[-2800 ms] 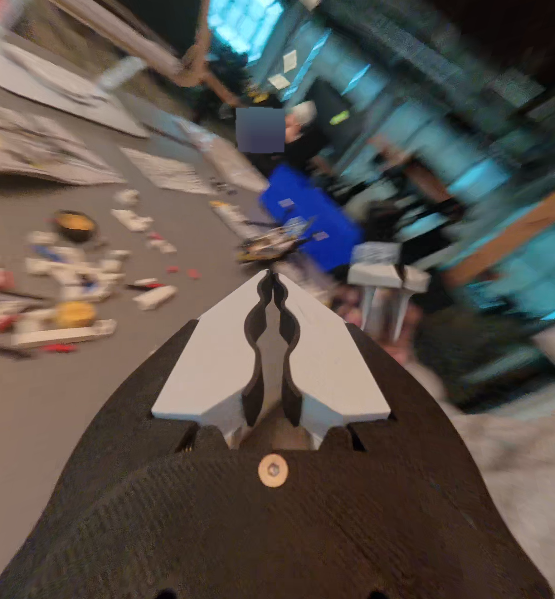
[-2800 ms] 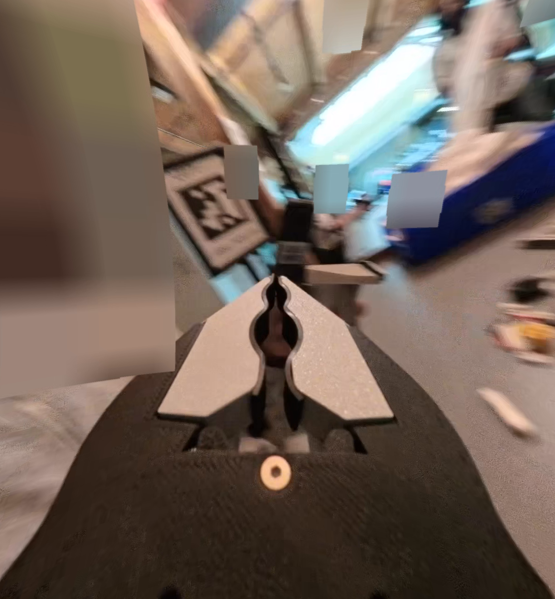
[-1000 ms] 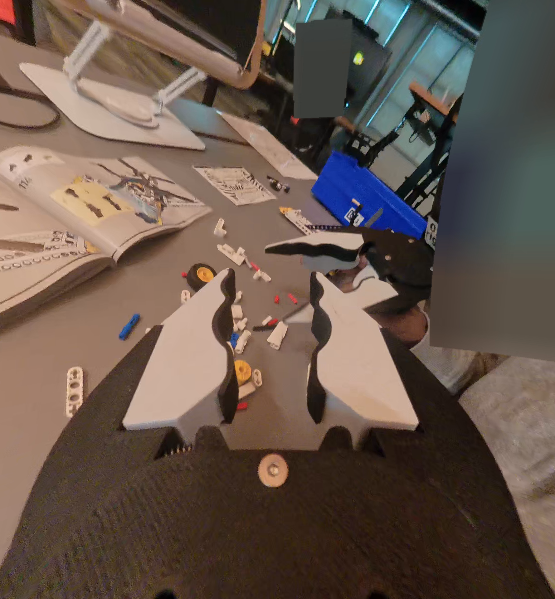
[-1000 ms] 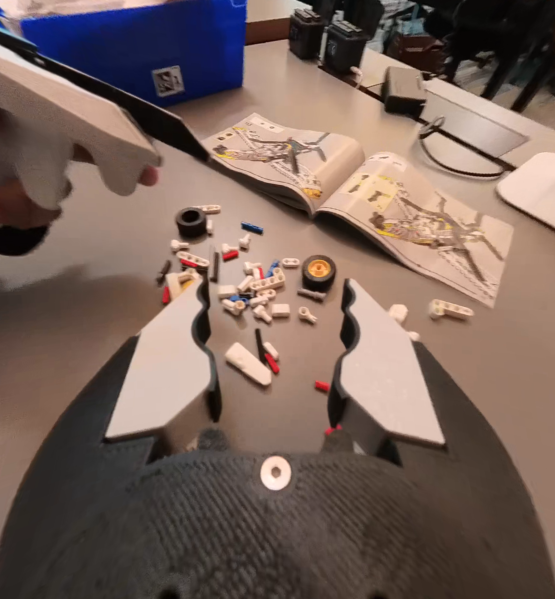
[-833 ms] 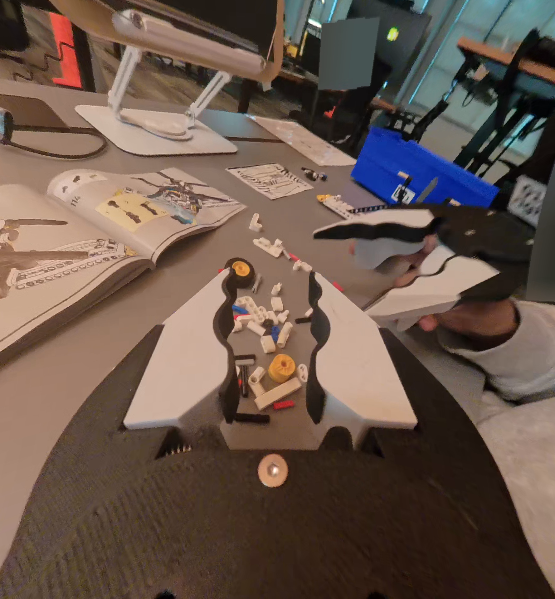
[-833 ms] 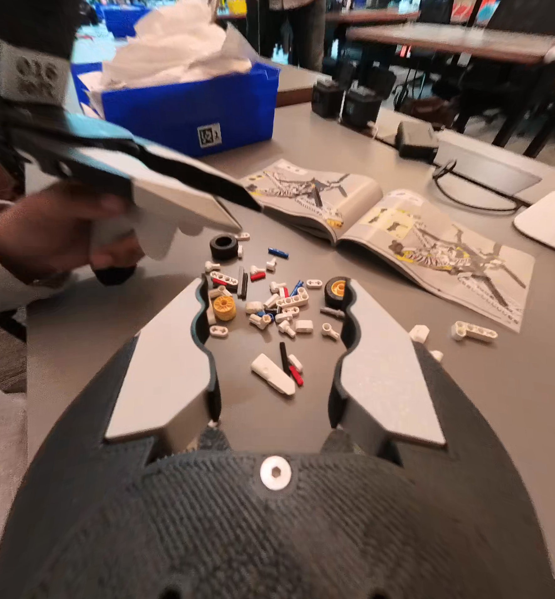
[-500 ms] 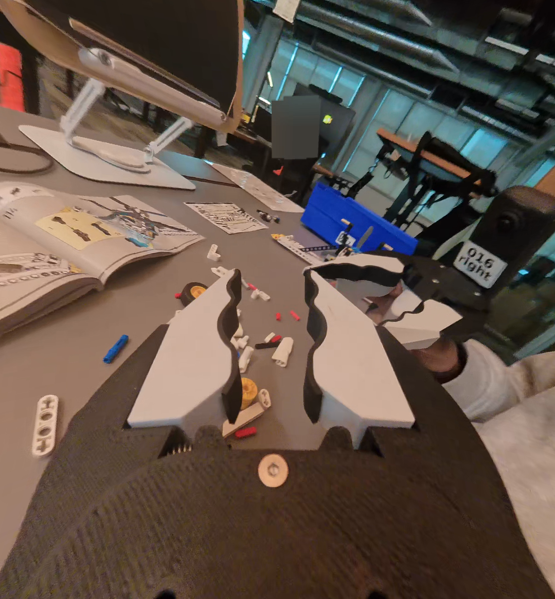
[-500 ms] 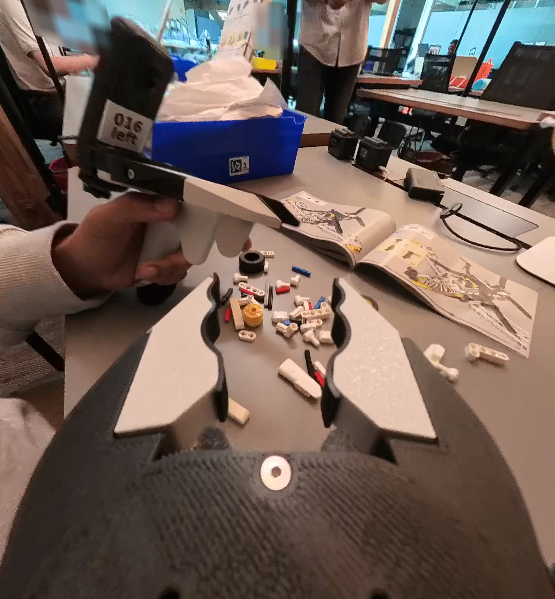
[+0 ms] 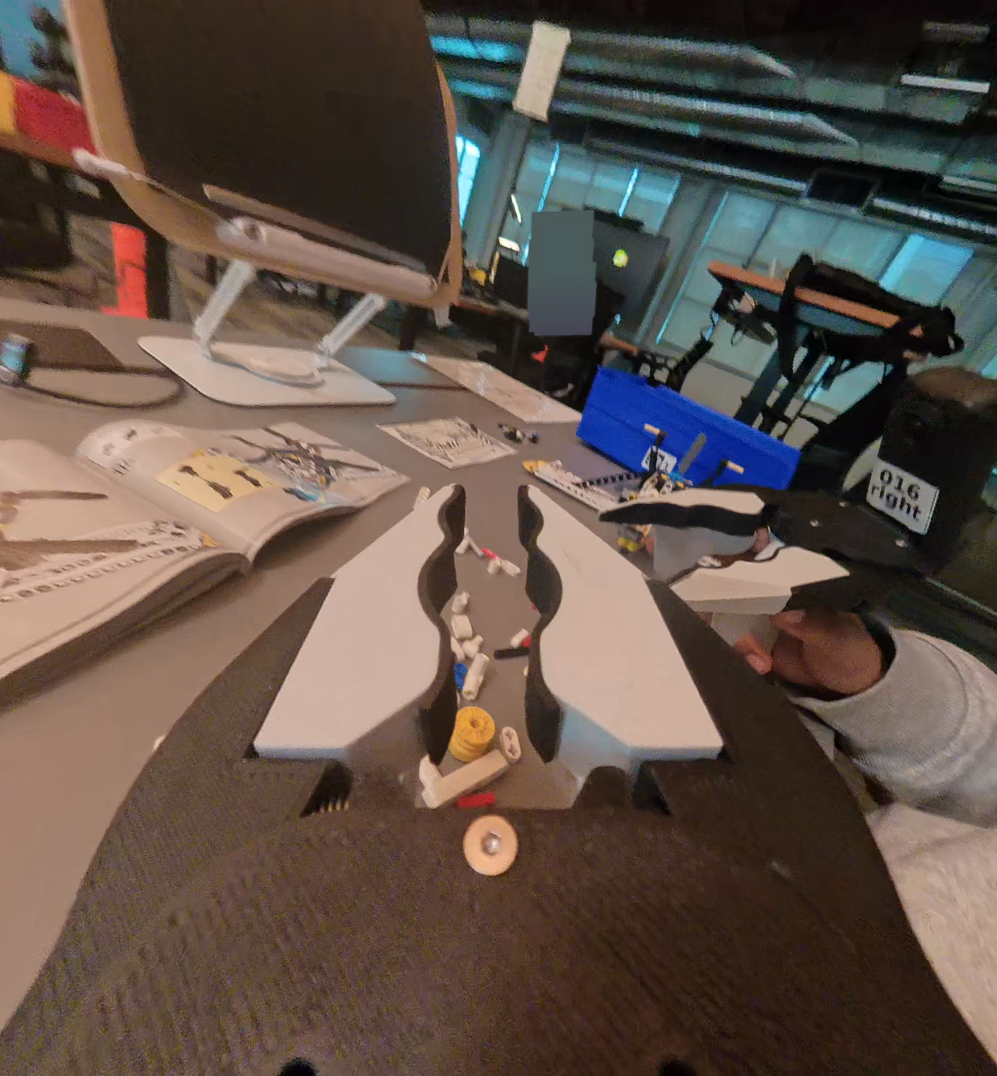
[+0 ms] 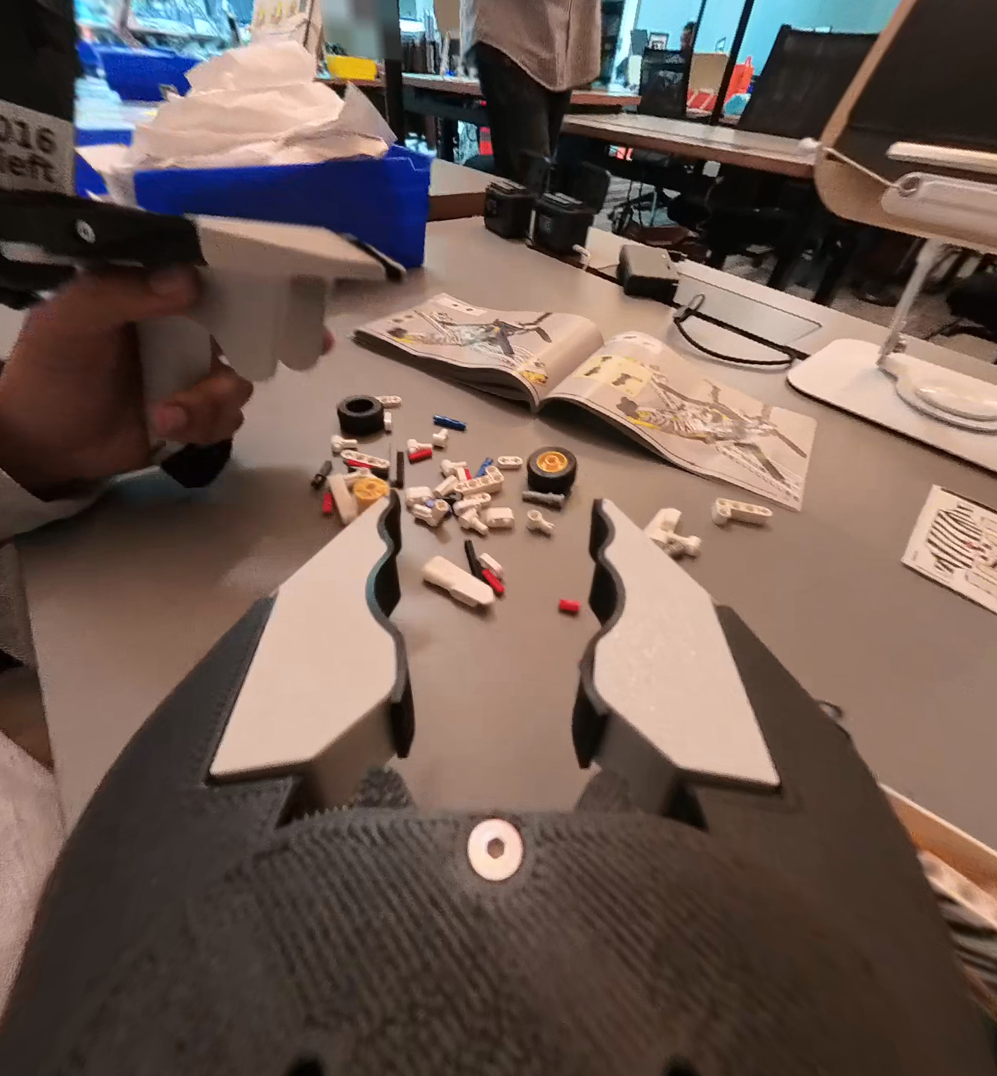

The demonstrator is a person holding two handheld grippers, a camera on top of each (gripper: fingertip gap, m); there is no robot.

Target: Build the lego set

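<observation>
Loose lego pieces [image 10: 455, 495] lie in a pile on the grey table [image 10: 833, 669]: a yellow hub [image 10: 370, 489], a wheel with a yellow hub [image 10: 551, 469], a black tyre [image 10: 360, 414], a long white piece [image 10: 458, 579] and a red pin [image 10: 567, 605]. My right gripper [image 10: 494, 509] is open and empty, just short of the pile. My left gripper [image 9: 490, 495] is open with a narrow gap and empty, held over the pile; the yellow hub [image 9: 472, 725] and a white beam [image 9: 464, 777] show between its fingers. Each gripper shows in the other's view, the left [image 10: 388, 268] and the right [image 9: 635, 547], with hands holding them.
An open instruction booklet [image 10: 589, 372] lies beyond the pile. A sticker sheet [image 10: 979, 553] lies at the right. A blue bin [image 10: 309, 198] holds white paper. A laptop stand [image 9: 269, 372], a cable and a power brick [image 10: 647, 271] sit farther back. A partly built piece [image 9: 577, 480] lies by the bin [image 9: 688, 442]. Left tips to right tips: about 11 centimeters. The left gripper is farther from the long white piece [image 10: 458, 579], some 12 centimeters, than the right, some 7 centimeters.
Both grippers swung from pointing away, shut, down to the table and opened. In the last half second the left jaws narrowed and the right gripper drew back from the pile.
</observation>
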